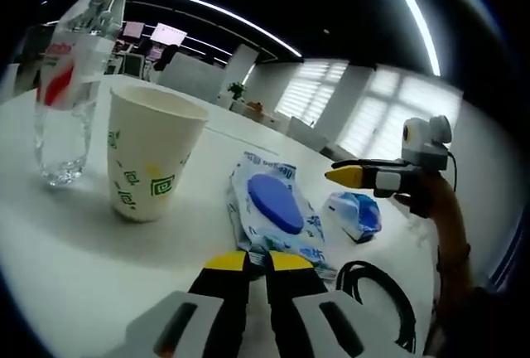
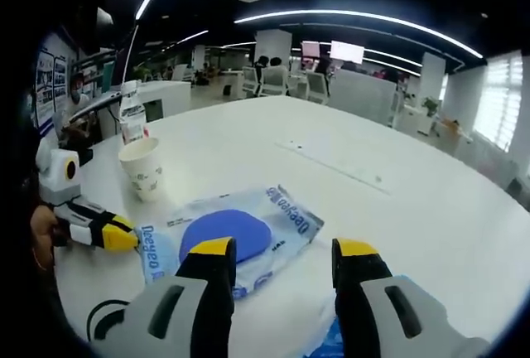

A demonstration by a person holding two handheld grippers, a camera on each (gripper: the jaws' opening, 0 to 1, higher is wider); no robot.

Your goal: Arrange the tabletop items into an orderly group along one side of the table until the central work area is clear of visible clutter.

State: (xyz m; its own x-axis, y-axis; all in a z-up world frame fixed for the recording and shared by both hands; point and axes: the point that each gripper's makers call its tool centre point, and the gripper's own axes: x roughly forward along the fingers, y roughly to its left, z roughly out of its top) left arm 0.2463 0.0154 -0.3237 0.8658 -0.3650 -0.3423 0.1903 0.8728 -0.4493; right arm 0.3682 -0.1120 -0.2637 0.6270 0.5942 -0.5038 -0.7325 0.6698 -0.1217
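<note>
Left gripper [image 1: 258, 265] closing together at wipes pack [image 1: 277, 209] edge; right gripper [image 2: 286, 252] hovering apart; cup [image 1: 149, 155], bottle [image 1: 73, 76] grouping upper left; pack, cable [image 1: 381, 300] remaining.

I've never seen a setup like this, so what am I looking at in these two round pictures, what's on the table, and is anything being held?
A person holds a two-jaw gripper in each hand, and each carries a fisheye camera looking out along its own yellow-tipped jaws.

In the left gripper view, the left gripper rises from the bottom, jaws nearly together on the edge of a wipes pack. The right gripper comes in from the right.

In the right gripper view, the right gripper hangs open above the table, holding nothing.

On the white table lie a paper cup, a water bottle, the wipes pack, a small blue packet and a black cable.
</note>
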